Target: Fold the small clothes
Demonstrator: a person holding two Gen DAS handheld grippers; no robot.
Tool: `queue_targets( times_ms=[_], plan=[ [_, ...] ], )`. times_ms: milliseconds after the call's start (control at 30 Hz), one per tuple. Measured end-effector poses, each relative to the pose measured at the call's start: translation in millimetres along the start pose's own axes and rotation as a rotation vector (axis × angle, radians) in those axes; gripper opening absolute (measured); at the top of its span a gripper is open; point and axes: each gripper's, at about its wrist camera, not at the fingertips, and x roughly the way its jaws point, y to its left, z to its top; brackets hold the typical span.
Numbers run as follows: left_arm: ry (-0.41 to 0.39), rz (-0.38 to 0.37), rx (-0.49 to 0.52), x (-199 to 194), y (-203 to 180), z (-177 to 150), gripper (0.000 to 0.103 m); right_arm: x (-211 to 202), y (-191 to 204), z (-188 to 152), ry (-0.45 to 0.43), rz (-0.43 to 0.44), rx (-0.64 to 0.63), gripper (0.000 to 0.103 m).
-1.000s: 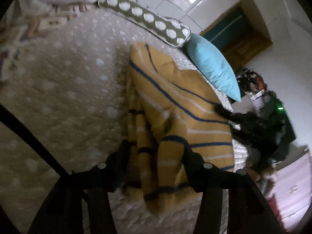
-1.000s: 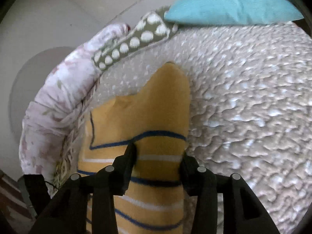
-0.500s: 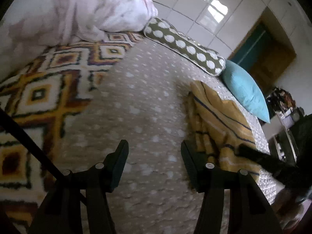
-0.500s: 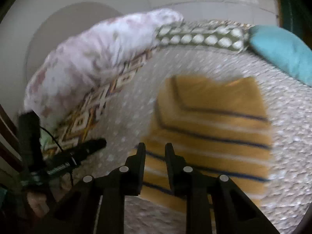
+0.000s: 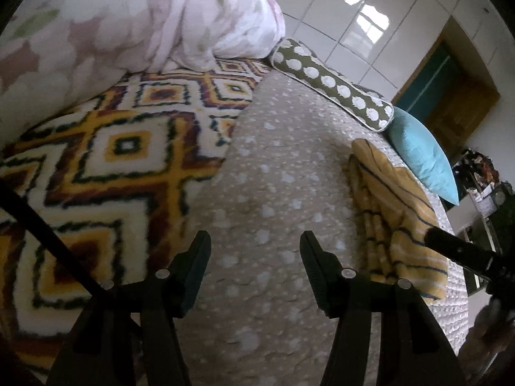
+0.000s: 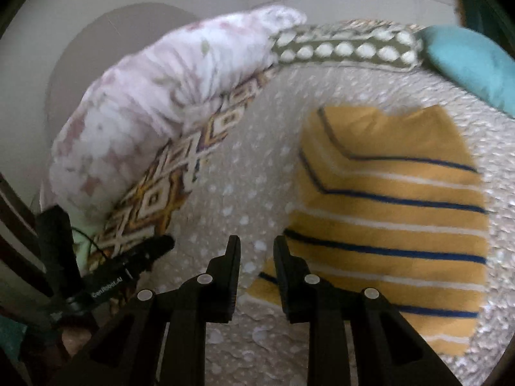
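While lying folded on the dotted bedspread (image 5: 267, 193), the striped yellow garment (image 6: 392, 218) is occupying the right half of the right wrist frame and the right edge of the left wrist frame (image 5: 396, 218). Left gripper (image 5: 256, 241) is hovering over bare bedspread at lower centre, its fingers (image 5: 198, 257) spreading wide and holding nothing. Right gripper (image 6: 257, 244) is sitting at lower centre, fingers (image 6: 233, 257) standing narrowly apart and empty, just beside the garment's lower left corner. Patterned blanket (image 5: 106, 173) and floral duvet (image 6: 154, 103) are filling the upper left; a teal pillow (image 6: 470, 61) is showing at upper right.
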Motion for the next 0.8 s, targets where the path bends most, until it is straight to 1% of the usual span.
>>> queue_targets(
  times_ms=[33, 100, 200, 300, 367, 400, 467, 533, 600, 633, 733, 800],
  plan=[
    [-0.004, -0.001, -0.008, -1, 2, 0, 0.057, -3, -2, -1, -0.009, -0.013, 0.014, 0.025],
    [-0.019, -0.003, -0.023, -4, 3, 2, 0.063, -4, -7, -12, -0.005, -0.047, 0.036, 0.025],
    [-0.036, 0.012, -0.022, -3, -4, 2, 0.066, -4, -13, -28, 0.007, -0.072, 0.051, 0.025],
    [-0.026, 0.028, 0.015, 6, -25, -1, 0.067, -15, -23, -43, -0.016, -0.114, 0.041, 0.025],
    [-0.017, 0.036, 0.053, 12, -40, -5, 0.068, -26, -32, -48, -0.045, -0.146, 0.033, 0.025],
    [-0.012, 0.047, 0.081, 17, -51, -9, 0.068, -33, -39, -49, -0.069, -0.167, 0.033, 0.025],
    [-0.006, 0.072, 0.105, 23, -62, -14, 0.070, -38, -53, -50, -0.088, -0.193, 0.049, 0.025],
    [0.007, 0.088, 0.101, 31, -66, -17, 0.070, -34, -67, -53, -0.065, -0.205, 0.071, 0.025],
    [0.027, 0.101, 0.085, 40, -67, -19, 0.070, -22, -80, -63, -0.015, -0.196, 0.095, 0.025],
    [0.034, 0.109, 0.079, 44, -66, -20, 0.070, -19, -84, -69, -0.004, -0.187, 0.098, 0.025],
    [0.035, 0.140, 0.093, 50, -69, -23, 0.072, -30, -82, -74, -0.035, -0.152, 0.080, 0.025],
    [0.032, 0.143, 0.103, 52, -72, -25, 0.078, -42, -81, -70, -0.066, -0.117, 0.083, 0.025]
  ],
)
